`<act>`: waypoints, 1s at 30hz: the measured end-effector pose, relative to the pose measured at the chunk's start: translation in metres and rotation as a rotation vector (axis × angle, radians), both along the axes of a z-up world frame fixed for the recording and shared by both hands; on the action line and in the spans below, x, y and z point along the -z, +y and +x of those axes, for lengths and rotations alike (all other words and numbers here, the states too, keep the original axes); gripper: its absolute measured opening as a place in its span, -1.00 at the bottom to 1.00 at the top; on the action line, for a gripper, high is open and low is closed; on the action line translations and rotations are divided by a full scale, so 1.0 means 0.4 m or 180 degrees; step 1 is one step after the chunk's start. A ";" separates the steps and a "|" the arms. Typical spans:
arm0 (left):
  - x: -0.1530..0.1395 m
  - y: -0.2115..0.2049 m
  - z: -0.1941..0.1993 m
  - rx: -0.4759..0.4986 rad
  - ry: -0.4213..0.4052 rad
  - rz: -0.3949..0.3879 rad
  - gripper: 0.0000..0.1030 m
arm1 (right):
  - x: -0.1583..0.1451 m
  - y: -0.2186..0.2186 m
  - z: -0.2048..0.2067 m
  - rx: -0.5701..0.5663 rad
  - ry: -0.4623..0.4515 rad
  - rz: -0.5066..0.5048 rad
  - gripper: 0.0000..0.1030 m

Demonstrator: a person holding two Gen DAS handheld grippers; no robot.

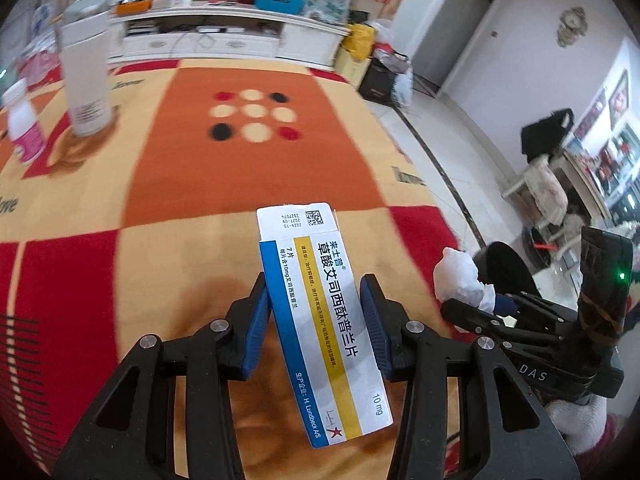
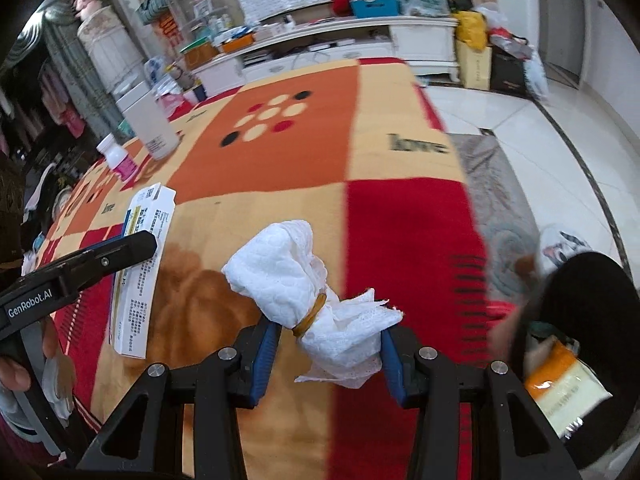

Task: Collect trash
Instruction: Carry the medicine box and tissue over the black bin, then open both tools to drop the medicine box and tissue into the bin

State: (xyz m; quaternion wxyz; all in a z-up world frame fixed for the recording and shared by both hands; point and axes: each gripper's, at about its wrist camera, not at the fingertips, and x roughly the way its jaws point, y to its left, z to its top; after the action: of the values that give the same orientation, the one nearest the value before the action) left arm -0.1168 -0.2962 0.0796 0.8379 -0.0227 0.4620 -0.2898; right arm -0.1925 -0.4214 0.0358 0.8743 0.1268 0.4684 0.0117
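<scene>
My left gripper point(image 1: 316, 308) is shut on a white, blue and yellow medicine box point(image 1: 324, 320) and holds it above the patterned blanket point(image 1: 248, 168). The box also shows in the right wrist view point(image 2: 140, 264), clamped by the left gripper's black finger. My right gripper point(image 2: 328, 344) is shut on a white tissue wad point(image 2: 312, 296) tied with a rubber band, lifted above the blanket point(image 2: 400, 220). The wad also shows in the left wrist view point(image 1: 460, 276). A black trash bin point(image 2: 592, 320) holding a yellow-white packet point(image 2: 564, 388) stands at the right.
A tall white bottle point(image 1: 86, 80) and a small white-and-pink bottle point(image 1: 26, 124) stand on the blanket at the far left. A white cabinet point(image 1: 208, 36) with clutter runs along the back. Tiled floor point(image 2: 520, 128) and a grey rug point(image 2: 500, 200) lie to the right.
</scene>
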 end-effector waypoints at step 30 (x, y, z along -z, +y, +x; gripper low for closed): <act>0.018 -0.641 -0.117 0.1388 0.0318 -0.0390 0.14 | 0.030 -0.486 -0.338 0.1419 -0.0011 0.0121 0.61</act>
State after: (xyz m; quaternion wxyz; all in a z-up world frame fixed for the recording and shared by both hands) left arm -0.1634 -0.5525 0.0724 0.7286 0.0125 0.4784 -0.4900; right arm -0.3276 -0.6160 0.0238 0.8535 0.2436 0.4271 -0.1728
